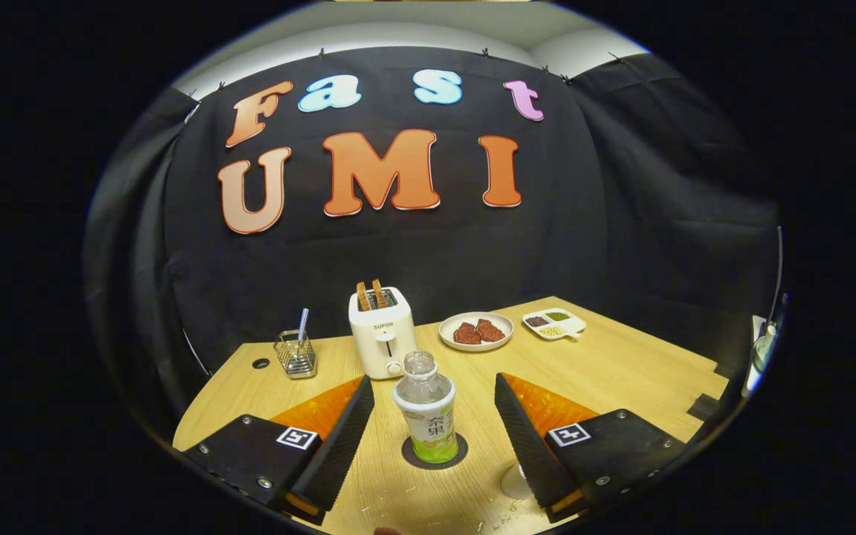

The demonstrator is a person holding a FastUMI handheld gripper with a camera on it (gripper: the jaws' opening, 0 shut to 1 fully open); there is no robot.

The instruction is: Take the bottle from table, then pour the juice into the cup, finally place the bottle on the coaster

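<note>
While the gripper point(434, 405) hung with its fingers spread wide and touching nothing, the uncapped juice bottle point(426, 416) stood upright on the dark round coaster point(460, 456) between them, near the wooden table's point(621, 371) front edge; a white toaster point(382, 334) stood just beyond it

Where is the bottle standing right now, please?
In the gripper view, the bottle stands upright on the dark coaster, between the open tool's fingers and just in front of the toaster.
</note>
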